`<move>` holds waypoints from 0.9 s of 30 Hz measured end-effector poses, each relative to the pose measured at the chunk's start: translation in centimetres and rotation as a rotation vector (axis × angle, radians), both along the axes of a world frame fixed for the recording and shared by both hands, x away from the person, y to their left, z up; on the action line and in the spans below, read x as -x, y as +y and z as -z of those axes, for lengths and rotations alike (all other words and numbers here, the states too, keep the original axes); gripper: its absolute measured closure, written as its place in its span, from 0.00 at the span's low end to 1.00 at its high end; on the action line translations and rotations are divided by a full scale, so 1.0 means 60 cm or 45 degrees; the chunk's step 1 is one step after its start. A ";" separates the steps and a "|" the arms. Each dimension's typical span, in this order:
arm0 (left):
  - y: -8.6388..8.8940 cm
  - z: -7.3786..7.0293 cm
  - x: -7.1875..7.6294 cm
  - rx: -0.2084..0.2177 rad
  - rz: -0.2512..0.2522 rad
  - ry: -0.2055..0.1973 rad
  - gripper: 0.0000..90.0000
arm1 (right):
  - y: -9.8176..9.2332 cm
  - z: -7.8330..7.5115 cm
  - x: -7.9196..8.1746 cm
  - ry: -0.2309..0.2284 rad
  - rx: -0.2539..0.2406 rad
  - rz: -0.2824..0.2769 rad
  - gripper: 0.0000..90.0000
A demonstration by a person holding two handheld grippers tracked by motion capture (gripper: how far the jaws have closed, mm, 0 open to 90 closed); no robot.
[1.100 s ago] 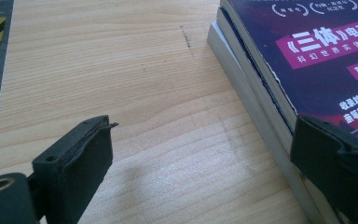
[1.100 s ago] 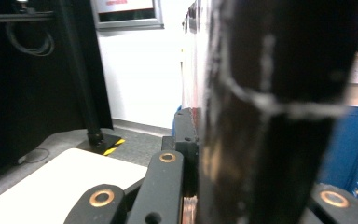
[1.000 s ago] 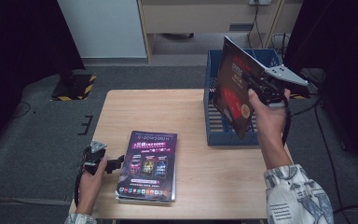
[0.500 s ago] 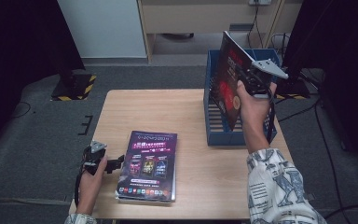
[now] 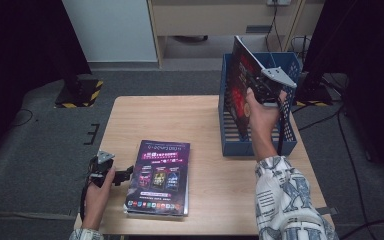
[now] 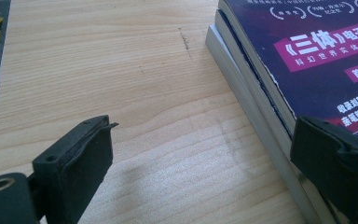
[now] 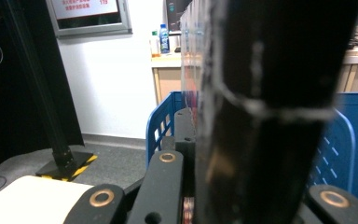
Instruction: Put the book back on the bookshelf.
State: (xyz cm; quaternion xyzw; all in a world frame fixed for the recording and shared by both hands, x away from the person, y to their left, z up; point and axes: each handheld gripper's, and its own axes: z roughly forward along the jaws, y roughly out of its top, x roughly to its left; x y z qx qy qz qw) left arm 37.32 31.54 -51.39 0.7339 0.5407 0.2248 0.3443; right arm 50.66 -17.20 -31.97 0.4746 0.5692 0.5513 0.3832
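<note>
Right claw is clenched on a dark-covered book, gripping it by its edge and holding it upright and slightly tilted over the blue crate; the book's lower part sits inside the crate's walls, though whether it touches the crate floor cannot be told; in the right gripper view the book rises as a broad dark slab between the black jaws, with the blue crate wall just behind it. That crate stands on the right half of the wooden counter, near its far edge. Left claw rests low on the counter beside a stack of books near the front edge; its jaws stand released, with bare wood between them in the left gripper view; the left claw has one jaw on the wood and the other just at the edge of the stack of books, whose purple top cover carries white lettering. The two claws are well apart, one at each side of the counter.
</note>
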 end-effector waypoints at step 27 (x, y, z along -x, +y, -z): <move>-0.002 0.002 -0.001 -0.001 -0.004 -0.001 0.06 | 0.013 0.082 -0.004 0.000 0.100 0.100 0.96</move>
